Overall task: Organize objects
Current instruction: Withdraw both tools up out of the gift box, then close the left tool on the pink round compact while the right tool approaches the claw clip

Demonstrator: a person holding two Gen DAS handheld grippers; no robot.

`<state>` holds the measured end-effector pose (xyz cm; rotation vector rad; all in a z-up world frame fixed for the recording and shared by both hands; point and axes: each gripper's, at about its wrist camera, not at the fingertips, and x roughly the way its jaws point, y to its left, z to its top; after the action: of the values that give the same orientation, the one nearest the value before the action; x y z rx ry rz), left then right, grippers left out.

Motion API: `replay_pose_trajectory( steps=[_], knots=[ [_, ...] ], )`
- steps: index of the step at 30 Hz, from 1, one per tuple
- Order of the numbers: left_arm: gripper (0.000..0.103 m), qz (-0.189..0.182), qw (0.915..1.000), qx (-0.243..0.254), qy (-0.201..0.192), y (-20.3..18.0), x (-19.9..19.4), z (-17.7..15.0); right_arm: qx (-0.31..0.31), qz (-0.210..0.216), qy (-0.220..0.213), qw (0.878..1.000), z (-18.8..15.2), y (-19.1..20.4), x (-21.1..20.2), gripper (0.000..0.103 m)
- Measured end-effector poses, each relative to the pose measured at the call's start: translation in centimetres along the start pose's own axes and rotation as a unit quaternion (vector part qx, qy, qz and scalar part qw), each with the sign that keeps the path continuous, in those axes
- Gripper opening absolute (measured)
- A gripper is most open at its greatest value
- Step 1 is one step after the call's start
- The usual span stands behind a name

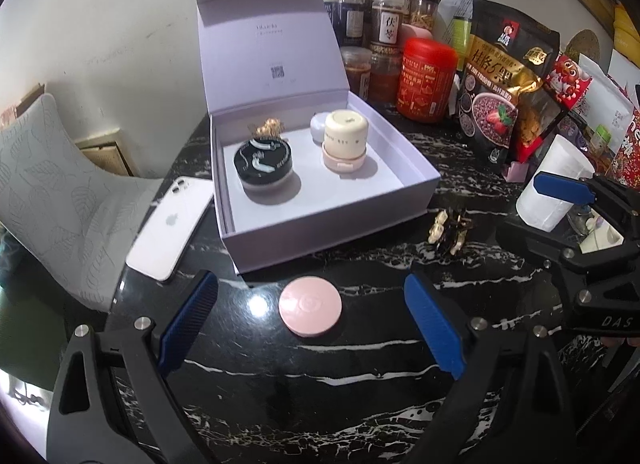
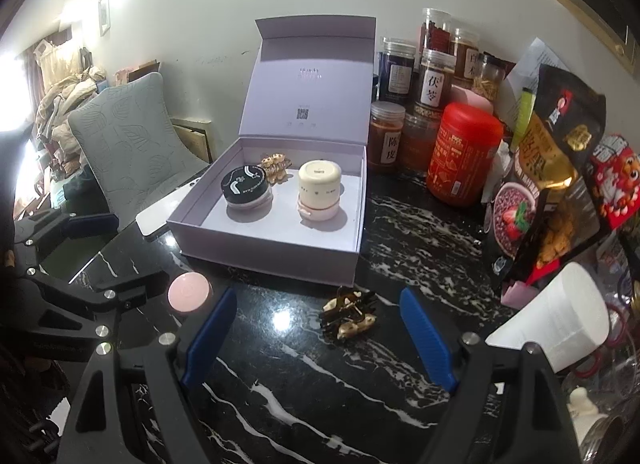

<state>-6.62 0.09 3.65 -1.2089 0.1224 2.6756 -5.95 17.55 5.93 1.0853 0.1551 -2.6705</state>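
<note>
Now, left hand-held gripper (image 1: 310, 328): released, above pink compact (image 1: 310, 307)
Right hand-held gripper (image 2: 316, 338): released, above hair claw (image 2: 349, 314)
Tabletop (image 1: 360, 392): black marble

A pink compact (image 1: 310, 311) lay flat between the left tongs' (image 1: 311, 326) open jaws; a hair clip (image 2: 349, 314) between the right's (image 2: 318, 338)

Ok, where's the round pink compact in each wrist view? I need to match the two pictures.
Left wrist: the pink compact lies low in the middle, on the black marble table, between the open left gripper's fingers.
Right wrist: the pink compact lies at the left, outside the open right gripper, beside the left gripper's black frame.
Shared landmark: the open lavender box, just behind the compact in both views.
</note>
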Motion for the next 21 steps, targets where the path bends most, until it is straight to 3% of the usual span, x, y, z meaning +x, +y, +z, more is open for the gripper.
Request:
replay_pose_trajectory(
  steps=[21],
  knots=[
    [0.095,-0.020,0.9982,-0.019,0.054,0.2,4.4,-3.2,0.045,-0.011,0.039,0.998,-3.7,-1.3,4.9,0.086]
  ],
)
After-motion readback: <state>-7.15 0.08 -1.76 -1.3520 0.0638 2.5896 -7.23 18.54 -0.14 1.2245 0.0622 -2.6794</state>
